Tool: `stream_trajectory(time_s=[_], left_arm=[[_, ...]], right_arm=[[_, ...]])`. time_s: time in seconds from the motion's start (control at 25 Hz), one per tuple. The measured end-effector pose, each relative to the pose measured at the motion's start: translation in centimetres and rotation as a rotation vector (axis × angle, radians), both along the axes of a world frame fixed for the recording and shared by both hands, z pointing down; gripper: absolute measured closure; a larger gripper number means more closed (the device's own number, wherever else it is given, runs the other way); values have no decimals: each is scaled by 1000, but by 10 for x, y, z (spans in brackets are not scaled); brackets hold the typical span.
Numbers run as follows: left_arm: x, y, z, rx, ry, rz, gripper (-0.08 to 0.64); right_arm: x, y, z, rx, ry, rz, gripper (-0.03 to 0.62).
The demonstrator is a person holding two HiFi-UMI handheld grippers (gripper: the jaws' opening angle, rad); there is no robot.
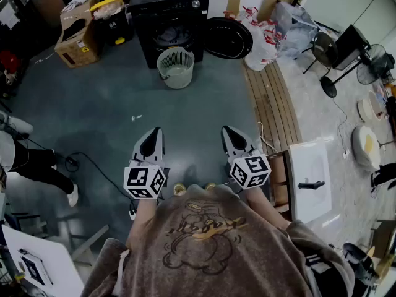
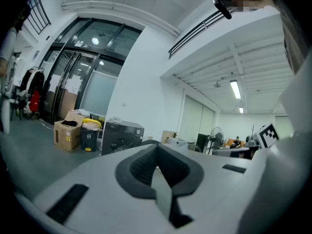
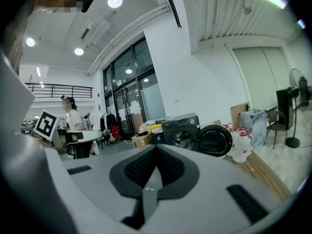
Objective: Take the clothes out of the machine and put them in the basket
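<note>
Left gripper (image 1: 153, 138) and right gripper (image 1: 229, 136) side by side near body, jaws of both clenched, nothing between. Well ahead on floor: basket (image 1: 176, 67) just before machine (image 1: 168, 11); clothes (image 1: 167, 36) inside drum, door (image 1: 228, 38) open

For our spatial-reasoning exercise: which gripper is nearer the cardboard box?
Left. In the head view the left gripper is below-right of the cardboard box; the right gripper is farther right.

No wording can be read. The sweatshirt (image 1: 204, 228) carries upside-down lettering too stylised to make out, and the cardboard box (image 1: 77, 45) sticker is too small.
</note>
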State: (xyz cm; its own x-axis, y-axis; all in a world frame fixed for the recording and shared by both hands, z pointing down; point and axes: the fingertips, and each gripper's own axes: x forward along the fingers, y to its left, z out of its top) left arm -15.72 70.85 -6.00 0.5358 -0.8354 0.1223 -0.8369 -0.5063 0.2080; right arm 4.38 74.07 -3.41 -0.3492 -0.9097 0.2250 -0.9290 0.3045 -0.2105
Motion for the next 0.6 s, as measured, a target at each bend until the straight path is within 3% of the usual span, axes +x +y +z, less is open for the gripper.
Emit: stream_trajectory(time_s=[0.6], left_arm=[[-42,-16,15,-17,-38,52,555]], right_arm=[[-38,-8,21,-32,-30,72,606]])
